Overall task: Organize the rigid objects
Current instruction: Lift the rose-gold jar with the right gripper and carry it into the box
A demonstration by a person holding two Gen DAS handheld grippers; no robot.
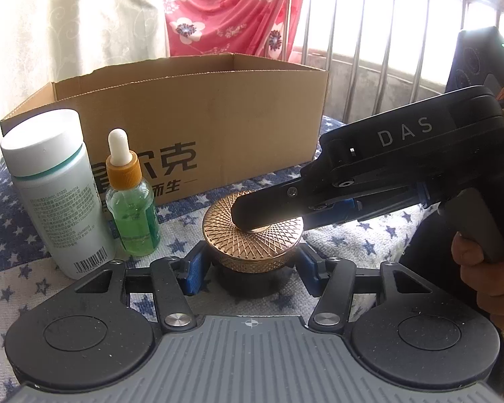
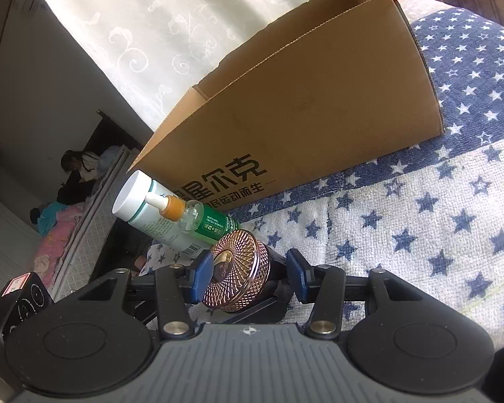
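A round jar with a rose-gold patterned lid (image 1: pixel 252 231) stands on the star cloth. My left gripper (image 1: pixel 248 270) is open, its blue pads on either side of the jar's dark base. My right gripper (image 1: pixel 268 211) comes in from the right, one finger lying over the lid. In the right wrist view the jar (image 2: pixel 238 268) sits between the open pads of my right gripper (image 2: pixel 248 275); whether they touch it is unclear. A white bottle (image 1: pixel 55 191) and a green dropper bottle (image 1: pixel 132 208) stand to the left of the jar. Both show in the right wrist view: white bottle (image 2: pixel 141 208), dropper bottle (image 2: pixel 201 220).
An open cardboard box (image 1: pixel 191 127) stands behind the bottles and jar, also in the right wrist view (image 2: pixel 302 124). Window bars (image 1: pixel 369 33) and a red floral cloth (image 1: pixel 228 10) lie beyond. The star cloth (image 2: pixel 420 218) stretches to the right.
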